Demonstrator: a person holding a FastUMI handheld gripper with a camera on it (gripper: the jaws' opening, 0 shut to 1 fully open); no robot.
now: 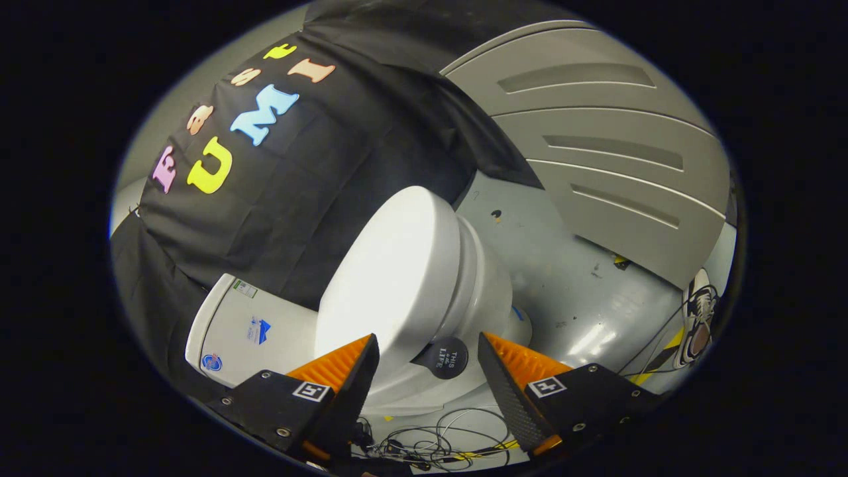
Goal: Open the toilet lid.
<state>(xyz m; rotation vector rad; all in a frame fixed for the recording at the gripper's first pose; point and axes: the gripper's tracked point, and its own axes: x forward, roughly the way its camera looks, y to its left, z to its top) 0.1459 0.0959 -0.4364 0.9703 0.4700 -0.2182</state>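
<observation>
The white toilet stands on the grey floor, tilted in my rolled view. Its lid (397, 271) lies down flat on the seat and bowl (487, 291). The tank (242, 328) with small stickers sits behind it against the black cloth wall. My gripper (429, 341) is open. The side edge of the lid and seat lies just ahead of the fingers, in the gap between them. A dark round sticker (445, 358) on the bowl's side shows between the fingertips. Nothing is held.
Loose cables (430, 444) lie on the floor (570, 285) under the fingers. A grey ribbed panel (596, 152) stands beyond the toilet. A shoe (699, 318) and yellow-black tape (662, 358) are on the floor to the right.
</observation>
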